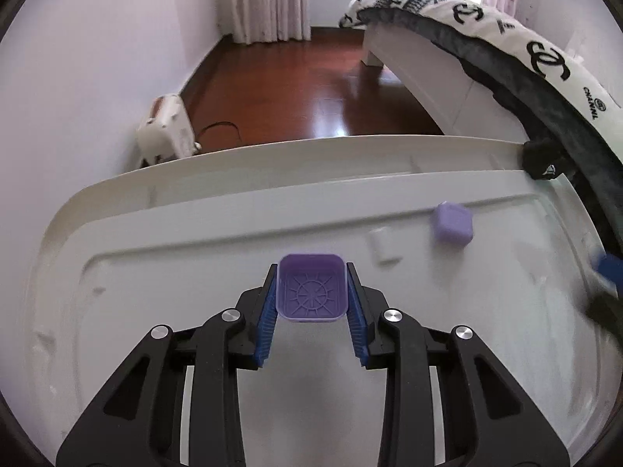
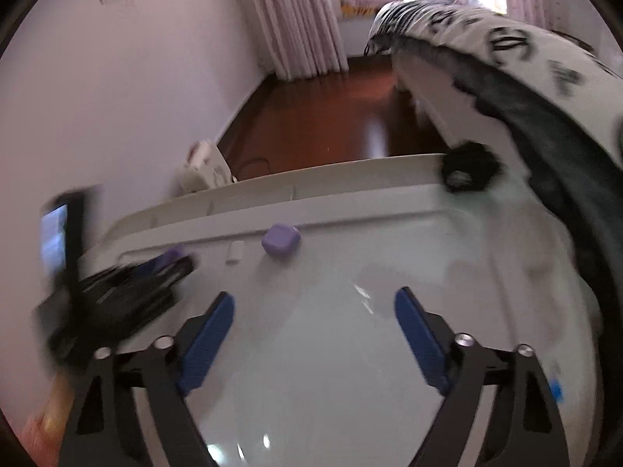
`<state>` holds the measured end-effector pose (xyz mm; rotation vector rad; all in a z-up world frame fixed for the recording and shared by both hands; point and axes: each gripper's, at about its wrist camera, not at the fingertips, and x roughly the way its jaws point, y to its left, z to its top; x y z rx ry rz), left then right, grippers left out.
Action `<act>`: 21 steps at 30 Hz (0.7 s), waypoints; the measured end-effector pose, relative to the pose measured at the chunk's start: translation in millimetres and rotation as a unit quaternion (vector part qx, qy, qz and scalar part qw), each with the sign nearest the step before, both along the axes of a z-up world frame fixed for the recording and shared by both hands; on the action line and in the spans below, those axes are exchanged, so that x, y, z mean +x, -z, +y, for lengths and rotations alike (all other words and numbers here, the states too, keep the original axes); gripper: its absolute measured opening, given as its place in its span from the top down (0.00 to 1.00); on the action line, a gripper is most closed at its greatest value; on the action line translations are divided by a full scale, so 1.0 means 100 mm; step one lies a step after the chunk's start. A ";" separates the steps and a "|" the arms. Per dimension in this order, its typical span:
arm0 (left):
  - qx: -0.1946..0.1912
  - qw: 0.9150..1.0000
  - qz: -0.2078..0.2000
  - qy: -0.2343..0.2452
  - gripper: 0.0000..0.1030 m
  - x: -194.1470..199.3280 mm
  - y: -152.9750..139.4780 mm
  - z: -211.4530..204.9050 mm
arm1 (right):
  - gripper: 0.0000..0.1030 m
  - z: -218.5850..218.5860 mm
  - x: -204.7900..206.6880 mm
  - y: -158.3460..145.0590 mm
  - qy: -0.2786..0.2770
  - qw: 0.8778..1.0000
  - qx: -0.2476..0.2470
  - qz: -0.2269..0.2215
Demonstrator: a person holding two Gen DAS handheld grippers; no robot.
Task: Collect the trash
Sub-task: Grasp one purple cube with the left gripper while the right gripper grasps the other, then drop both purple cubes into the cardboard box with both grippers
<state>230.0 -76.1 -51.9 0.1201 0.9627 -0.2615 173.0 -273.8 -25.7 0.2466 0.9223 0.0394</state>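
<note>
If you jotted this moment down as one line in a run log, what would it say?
left tool: shut on purple cup | right tool: open, empty | second purple cup: lying on white table

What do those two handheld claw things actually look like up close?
Both tools look alike. The left tool has matte black, angular linkage arms with cut-out slots, joined by round silver pivot bolts. Its two fingers are faced with blue ribbed pads. The right tool shows the same black frame, silver bolts and long flat blue pads. No cables, markings, hands or sleeves show.
</note>
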 end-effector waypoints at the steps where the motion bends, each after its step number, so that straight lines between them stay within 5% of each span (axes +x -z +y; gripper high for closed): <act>1: 0.002 1.000 -0.004 -0.001 0.70 -0.06 -0.02 0.07 | 0.21 0.08 0.15 0.06 -0.006 1.000 0.003 0.008; 7: -0.019 1.000 -0.005 -0.023 0.70 -0.34 -0.09 0.51 | 0.32 0.49 0.81 0.41 0.008 0.997 -0.052 0.053; 8: -0.019 1.000 -0.008 -0.023 0.70 -0.37 -0.10 0.54 | 0.45 0.51 0.86 0.47 0.013 0.997 -0.054 0.063; 11: -0.021 0.999 -0.011 -0.023 0.70 -0.43 -0.15 0.61 | 0.64 0.61 0.92 0.52 0.020 0.994 -0.089 0.065; 17: -0.024 0.999 -0.018 -0.029 0.70 -0.68 -0.38 0.65 | 0.65 0.62 0.63 0.29 0.010 0.996 -0.075 0.054; 21: -0.012 1.000 -0.021 -0.020 0.70 -1.16 -0.62 0.64 | 0.65 0.57 -0.04 -0.05 -0.016 0.999 -0.033 0.032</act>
